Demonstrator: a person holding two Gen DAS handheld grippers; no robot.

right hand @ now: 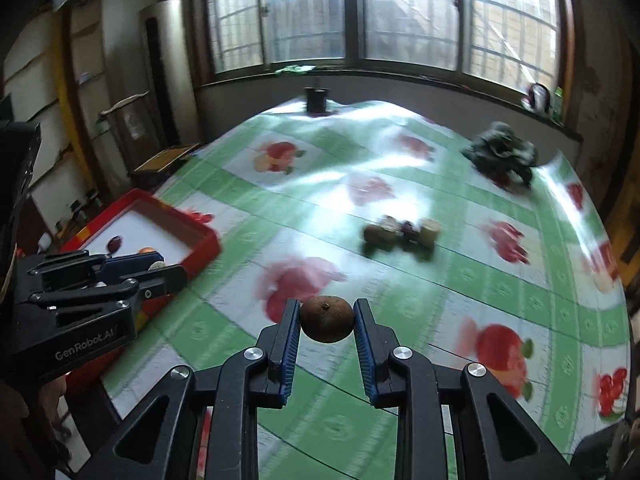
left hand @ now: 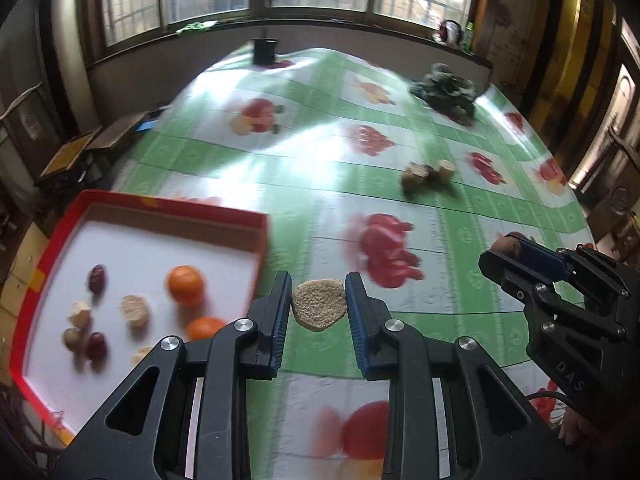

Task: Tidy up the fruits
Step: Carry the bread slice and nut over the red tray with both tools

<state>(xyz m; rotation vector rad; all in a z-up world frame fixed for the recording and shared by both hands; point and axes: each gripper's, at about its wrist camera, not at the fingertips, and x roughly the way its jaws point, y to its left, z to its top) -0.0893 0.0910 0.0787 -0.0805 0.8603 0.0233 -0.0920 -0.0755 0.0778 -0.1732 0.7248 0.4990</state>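
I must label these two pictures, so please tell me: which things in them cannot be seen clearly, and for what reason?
- Small fruits left on the tablecloth: motion blur in both views; count and kinds unclear.
- Red tray: the left gripper, holding a pale slice, hides its near corner in the left view; only its far part shows in the right view.
- Dark green heap at the far end: blurred, unidentifiable.
- Brown fruit in the right gripper: mostly hidden by fingers in the left view.
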